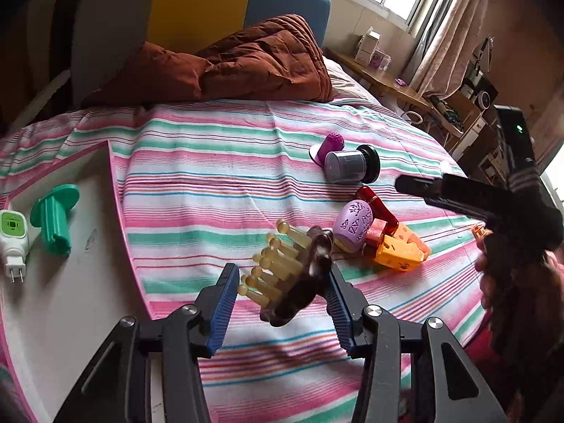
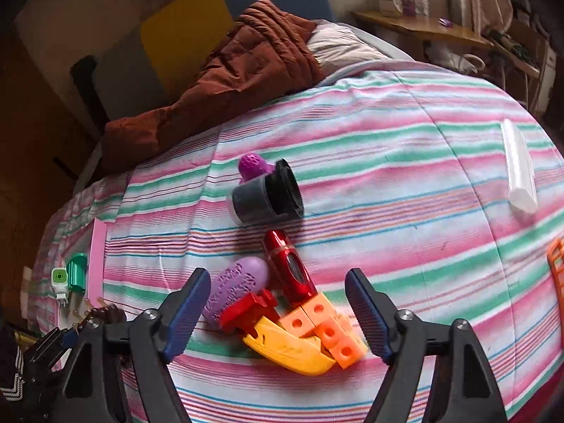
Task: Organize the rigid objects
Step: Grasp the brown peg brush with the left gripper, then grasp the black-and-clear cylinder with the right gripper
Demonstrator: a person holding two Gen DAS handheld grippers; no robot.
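A brown brush with tan bristles (image 1: 289,275) sits between my left gripper's (image 1: 280,282) blue pads; the jaws are wide and only the right pad is near it. A pile of toys lies on the striped bed: a purple egg (image 1: 353,226), a red capsule (image 2: 289,268), a yellow piece (image 2: 289,349) and orange blocks (image 2: 331,331). My right gripper (image 2: 278,303) is open and hovers over this pile. A grey cylinder (image 2: 262,194) and a purple cap (image 2: 252,165) lie farther back.
A white tray with a pink rim (image 1: 70,282) at left holds a green spool (image 1: 56,218) and a white plug (image 1: 13,236). A brown quilt (image 1: 229,63) lies at the bed's head. A white strip (image 2: 518,169) and an orange item (image 2: 556,275) lie at right.
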